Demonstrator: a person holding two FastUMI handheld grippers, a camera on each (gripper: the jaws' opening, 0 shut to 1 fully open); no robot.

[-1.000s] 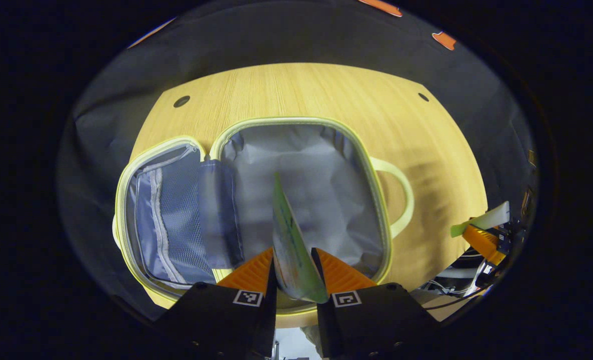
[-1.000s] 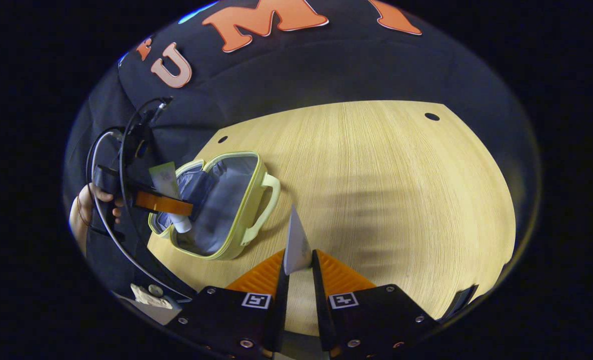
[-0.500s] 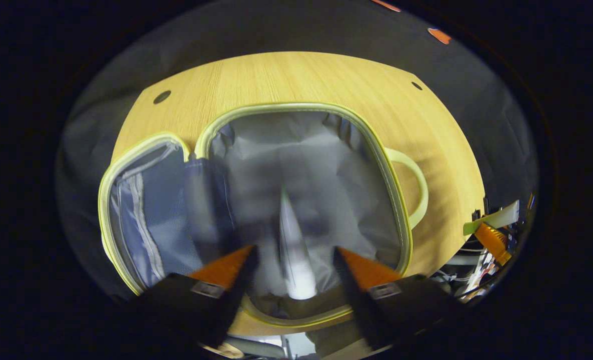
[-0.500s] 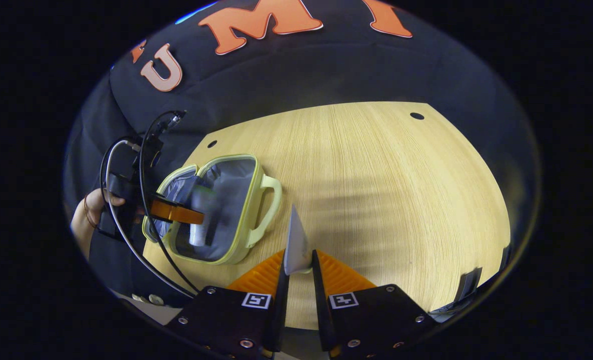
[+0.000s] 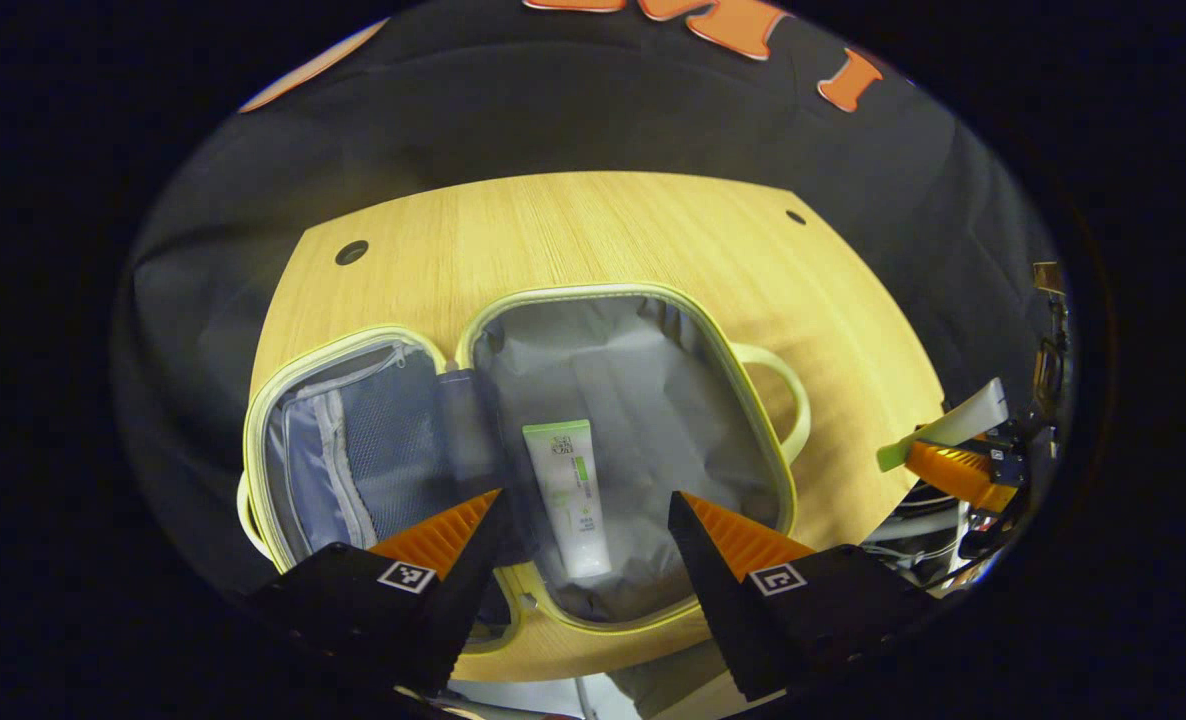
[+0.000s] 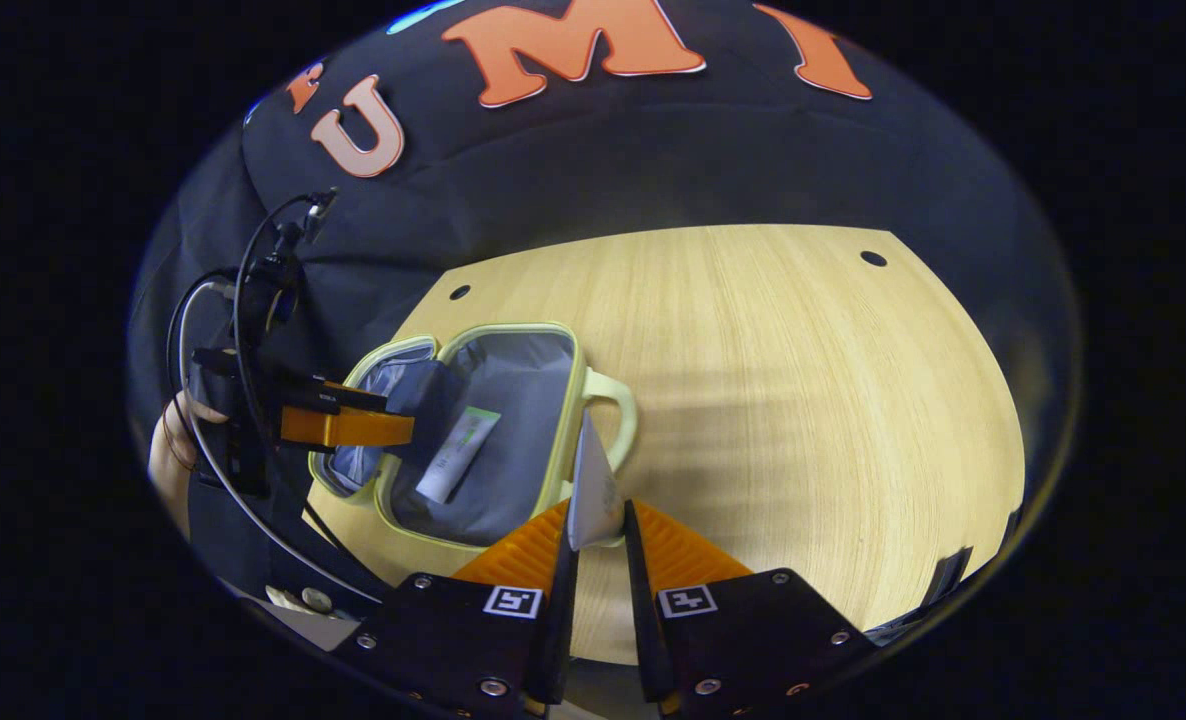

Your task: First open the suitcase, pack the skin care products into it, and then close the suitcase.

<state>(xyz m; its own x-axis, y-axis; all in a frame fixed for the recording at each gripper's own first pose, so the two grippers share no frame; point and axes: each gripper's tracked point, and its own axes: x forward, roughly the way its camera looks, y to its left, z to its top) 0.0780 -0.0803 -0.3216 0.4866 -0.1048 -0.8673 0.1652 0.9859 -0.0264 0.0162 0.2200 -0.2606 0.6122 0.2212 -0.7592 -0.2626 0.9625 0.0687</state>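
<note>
Ridged pads of my left gripper (image 5: 585,520) now stand wide apart with nothing between them; a second ago they were clamped on a white tube with a green end (image 5: 565,495). That tube now lies flat on the grey lining of the suitcase (image 5: 653,300), in the main compartment, green crimp pointing away from me and cap end toward the near rim. Half a second ago it was a blur between the opening fingers. My view has also pulled back: the suitcase looks smaller than it did half a second ago.

My right gripper (image 6: 596,527) stays clamped on a second tube (image 6: 591,485), held edge-on with its crimped end up, same as both earlier frames. The suitcase sits closer to it than before; the tube's tip now overlaps the pale yellow-green handle (image 6: 615,410).

From the right gripper view I see the left gripper (image 6: 348,425) hanging over the open lid half, a hand (image 6: 168,455) behind it, cables looping up.

Suitcase lies open on the wooden table (image 6: 803,400), mesh-pocket lid (image 5: 353,450) flopped to the left.

Hard to make out: the near rim of the suitcase is cut off by my left fingers, and the second tube's print can't be read edge-on.
</note>
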